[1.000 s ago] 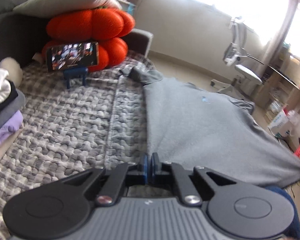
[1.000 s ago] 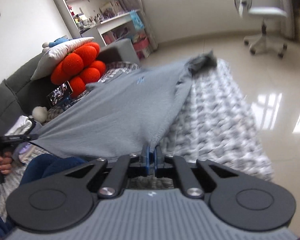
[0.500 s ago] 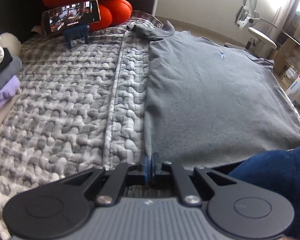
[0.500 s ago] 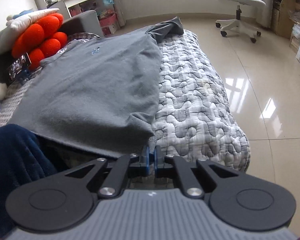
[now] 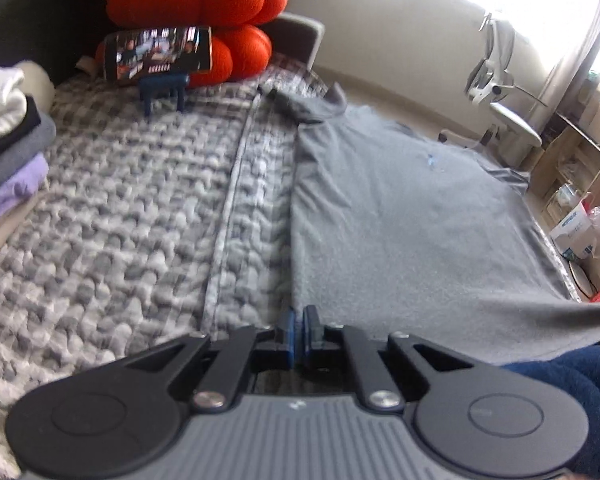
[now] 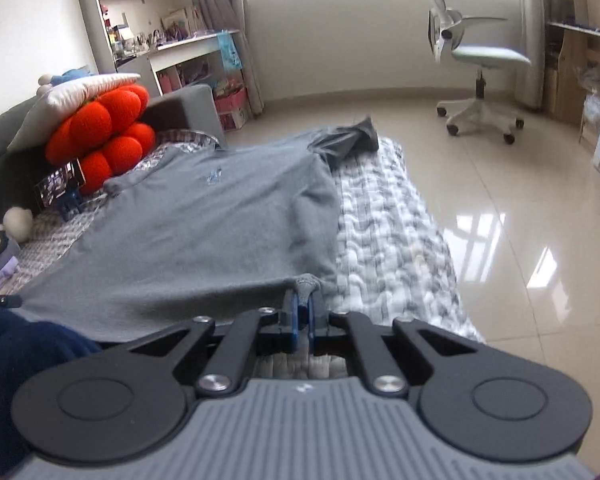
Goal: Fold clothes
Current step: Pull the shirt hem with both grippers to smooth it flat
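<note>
A grey T-shirt (image 5: pixel 400 220) with a small blue chest logo lies spread face up on a grey-and-white quilt (image 5: pixel 120 220), collar toward the far end. My left gripper (image 5: pixel 299 312) is shut on the shirt's near hem corner at its left edge. In the right wrist view the same T-shirt (image 6: pixel 204 216) stretches away, and my right gripper (image 6: pixel 302 300) is shut on the bunched hem corner at its right edge. The near hem hangs taut between the two grippers above a dark blue leg (image 6: pixel 24 364).
An orange pumpkin cushion (image 5: pixel 204 12) and a phone on a blue stand (image 5: pixel 160 56) sit at the quilt's far end. A stack of folded clothes (image 5: pixel 8 152) lies at the left. A white office chair (image 6: pixel 476 72) stands on the glossy tiled floor (image 6: pixel 520 240) to the right.
Both grippers have sunk with the hem still pinched. The shirt, lifted and billowing a second ago, now lies flat along the quilt.
</note>
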Motion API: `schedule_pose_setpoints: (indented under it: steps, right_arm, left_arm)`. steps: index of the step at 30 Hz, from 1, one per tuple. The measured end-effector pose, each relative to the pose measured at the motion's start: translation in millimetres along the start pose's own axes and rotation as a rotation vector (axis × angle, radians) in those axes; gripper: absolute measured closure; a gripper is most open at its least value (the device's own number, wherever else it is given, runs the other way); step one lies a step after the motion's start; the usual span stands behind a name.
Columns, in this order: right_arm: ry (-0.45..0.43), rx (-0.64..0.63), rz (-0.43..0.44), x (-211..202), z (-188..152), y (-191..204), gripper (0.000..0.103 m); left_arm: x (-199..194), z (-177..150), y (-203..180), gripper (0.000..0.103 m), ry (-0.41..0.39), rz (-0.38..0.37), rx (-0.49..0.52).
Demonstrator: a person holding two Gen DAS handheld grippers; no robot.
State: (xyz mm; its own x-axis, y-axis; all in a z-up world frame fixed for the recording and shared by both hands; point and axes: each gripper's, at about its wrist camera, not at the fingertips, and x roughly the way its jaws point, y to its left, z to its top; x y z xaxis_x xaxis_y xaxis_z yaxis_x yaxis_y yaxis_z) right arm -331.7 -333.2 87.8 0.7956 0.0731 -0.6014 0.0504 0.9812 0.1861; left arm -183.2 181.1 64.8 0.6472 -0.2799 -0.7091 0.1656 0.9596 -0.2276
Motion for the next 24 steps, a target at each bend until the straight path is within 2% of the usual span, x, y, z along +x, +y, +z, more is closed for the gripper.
schedule_pose_setpoints:
  steps: [4,9,18,24]
  right_arm:
    - [0.105,-0.025,-0.057,27.1,-13.3,-1.7,0.097]
    - [0.138,-0.04,-0.083,33.5,-24.9,-1.6,0.097]
    - [0.056,-0.094,-0.092,-3.5,-12.3,16.5,0.097]
    - [0.043,-0.108,-0.104,-21.6,-14.6,16.9,0.097]
  left_arm:
    - [16.5,-11.3,4.2,0.099,0.062,0.01,-0.001]
    - [18.5,-19.9,3.8,0.099,0.043,0.006,0.01]
    - [-1.8,-25.4,-8.7,0.099,0.003,-0.003,0.03]
    - [-9.6,-35.2,-14.4,0.099,0.035,-0.032,0.018]
